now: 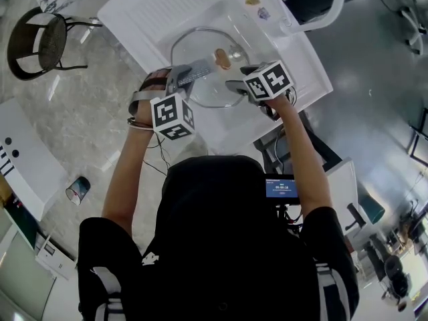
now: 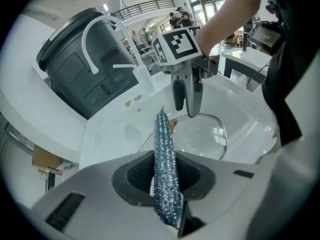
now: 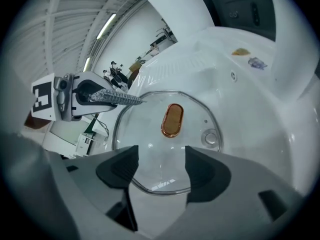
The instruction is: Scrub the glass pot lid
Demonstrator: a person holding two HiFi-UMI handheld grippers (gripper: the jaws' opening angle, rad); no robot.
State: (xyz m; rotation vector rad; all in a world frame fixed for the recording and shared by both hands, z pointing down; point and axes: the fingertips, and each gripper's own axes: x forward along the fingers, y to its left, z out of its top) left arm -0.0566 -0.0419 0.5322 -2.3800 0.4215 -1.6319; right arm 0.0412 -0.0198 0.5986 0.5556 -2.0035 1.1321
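Clear, smooth, glossy glass pot lid (image 3: 150, 134); its handle (image 3: 172, 120) amber and shiny, possibly plastic. White sink (image 1: 167, 9): glossy, smooth, drainboard ribbed. Teal-silver scouring cloth (image 2: 162, 149): glittery, rough, metallic-thread weave. On right gripper (image 3: 161, 161), pads (image 3: 119, 168) matt and dark; shell matt grey plastic.

Left gripper (image 2: 165, 175) tight on scrubber (image 2: 162, 134), right gripper (image 3: 161, 167) jaws apart, both angled down.
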